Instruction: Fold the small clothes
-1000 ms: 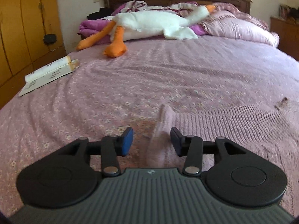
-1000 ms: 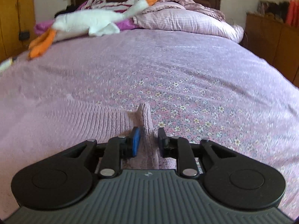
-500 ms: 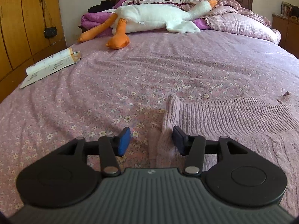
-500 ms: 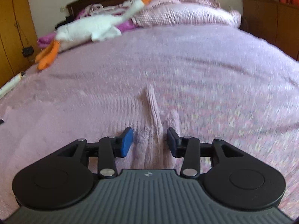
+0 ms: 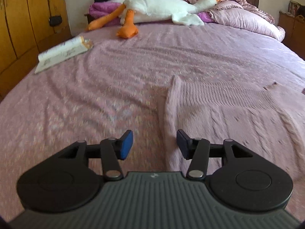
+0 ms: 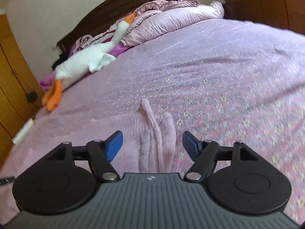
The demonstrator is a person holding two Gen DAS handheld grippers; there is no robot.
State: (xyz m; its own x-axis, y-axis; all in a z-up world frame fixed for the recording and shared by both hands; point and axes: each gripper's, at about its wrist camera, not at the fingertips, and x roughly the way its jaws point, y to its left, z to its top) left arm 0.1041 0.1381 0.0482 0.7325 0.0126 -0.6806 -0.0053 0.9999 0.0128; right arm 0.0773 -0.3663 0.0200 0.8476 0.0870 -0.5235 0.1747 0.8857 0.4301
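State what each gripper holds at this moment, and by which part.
Nothing is held. The left gripper is open beside the pink sweater's edge; the right gripper's jaws are opening, its bunched edge between them, untouched.

Probably a home bedroom: bed (image 5: 171, 57), pillows (image 6: 171, 22), wardrobe (image 5: 22, 19).

Plush goose (image 5: 162, 9), book (image 5: 63, 52), pillow (image 6: 171, 22)

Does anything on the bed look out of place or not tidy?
Yes. The pink knit garment is bunched into raised ridges at its right edge instead of lying flat. Farther off, a plush goose sprawls by the pillows, and an open book lies on the bedspread's left edge.
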